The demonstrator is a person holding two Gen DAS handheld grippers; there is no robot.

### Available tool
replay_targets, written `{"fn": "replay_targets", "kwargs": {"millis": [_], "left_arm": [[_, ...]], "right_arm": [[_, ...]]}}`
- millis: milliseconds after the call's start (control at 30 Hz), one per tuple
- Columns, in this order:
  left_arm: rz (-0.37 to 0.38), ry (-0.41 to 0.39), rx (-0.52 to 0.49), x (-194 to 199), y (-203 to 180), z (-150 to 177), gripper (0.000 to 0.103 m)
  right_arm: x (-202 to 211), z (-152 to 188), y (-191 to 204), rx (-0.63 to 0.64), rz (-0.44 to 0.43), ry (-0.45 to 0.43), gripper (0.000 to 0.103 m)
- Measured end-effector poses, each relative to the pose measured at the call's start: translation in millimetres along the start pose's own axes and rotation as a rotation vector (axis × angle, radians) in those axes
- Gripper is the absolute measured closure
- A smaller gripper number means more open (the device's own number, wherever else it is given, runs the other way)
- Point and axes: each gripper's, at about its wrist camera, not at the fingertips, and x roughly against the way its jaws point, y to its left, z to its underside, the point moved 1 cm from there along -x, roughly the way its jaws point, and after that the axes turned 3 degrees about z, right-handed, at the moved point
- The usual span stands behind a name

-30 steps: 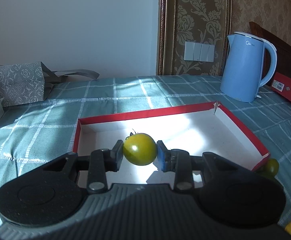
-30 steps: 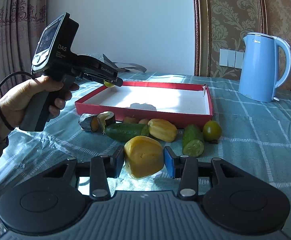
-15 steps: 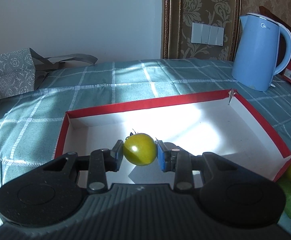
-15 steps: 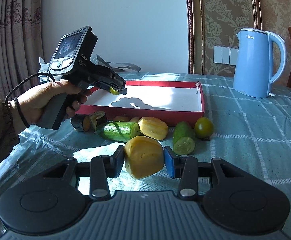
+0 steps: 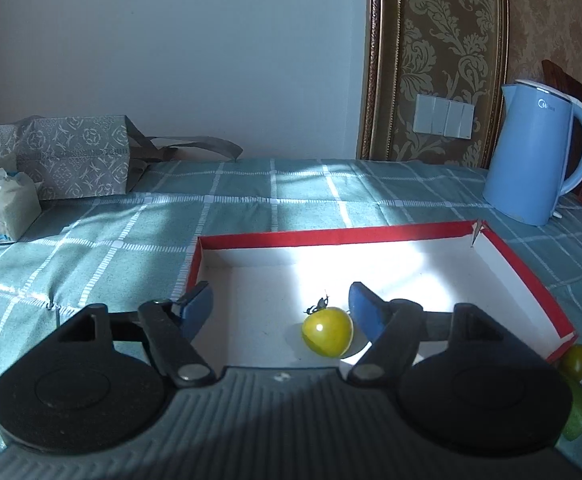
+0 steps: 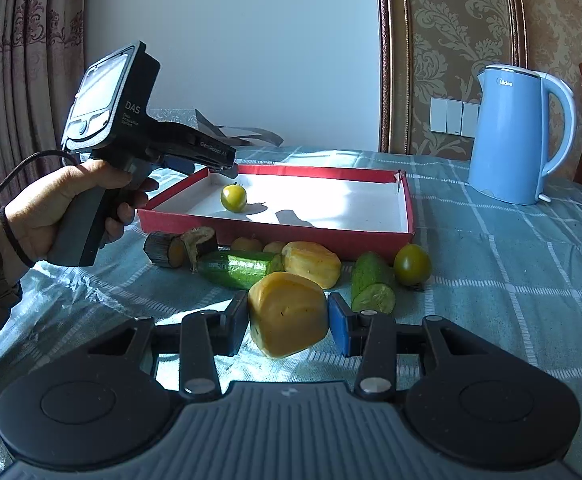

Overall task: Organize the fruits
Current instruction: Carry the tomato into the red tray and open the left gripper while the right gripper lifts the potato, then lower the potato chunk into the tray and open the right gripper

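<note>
The red box [image 5: 523, 276], white inside, lies ahead of the left claw [image 5: 281, 306], whose jaws have just been opening and now stand spread. One green tomato [image 5: 327, 331] sits free on the box floor between them, nearer the right-hand pad (nothing else is in the box). The right claw [image 6: 289, 314] pinches a yellow fruit chunk [image 6: 287, 314] above the counter [image 6: 511, 300], which wears a teal checked cloth. Just beyond it, along the box's near wall, lie a cucumber [image 6: 237, 269], a second yellow chunk [image 6: 311, 264], a cut cucumber end [image 6: 373, 289] and another green tomato [image 6: 412, 265]. Further off to its right stands a blue kettle [image 6: 511, 132] near patterned wallpaper.
</note>
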Motion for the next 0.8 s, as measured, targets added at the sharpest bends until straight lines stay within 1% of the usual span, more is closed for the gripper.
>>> {"fn": "replay_targets", "kwargs": {"millis": [33, 133, 267, 333, 433, 567, 700, 800], "left_arm": [[-0.030, -0.037, 0.022, 9.4, 5.1, 1.5, 0.018], [-0.097, -0.132, 0.070, 30.4, 19.9, 5.5, 0.018], [-0.114, -0.200, 0.144, 40.9, 36.0, 4.8, 0.016], [-0.123, -0.232, 0.154, 45.4, 41.9, 5.1, 0.015], [-0.141, -0.253, 0.142, 51.5, 45.8, 6.3, 0.011], [-0.135, -0.255, 0.141, 53.3, 44.3, 8.6, 0.009], [-0.180, -0.284, 0.111, 57.3, 39.5, 11.0, 0.008], [-0.191, -0.293, 0.111, 58.5, 39.0, 11.7, 0.006]], "right_arm": [[-0.2, -1.9, 0.5, 0.006, 0.000, -0.004, 0.062], [-2.3, -10.0, 0.6, 0.008, -0.008, -0.020, 0.062], [-10.8, -26.9, 1.0, 0.021, -0.003, -0.039, 0.062], [-15.9, -37.2, 0.3, 0.031, 0.009, -0.052, 0.062], [-25.4, -52.6, -6.6, 0.010, 0.007, -0.073, 0.062], [-43.2, -74.8, -13.4, -0.003, 0.021, -0.108, 0.062], [-68.3, -97.7, -14.2, -0.008, 0.017, -0.127, 0.062], [-89.9, -111.2, -16.8, -0.014, 0.019, -0.120, 0.062]]}}
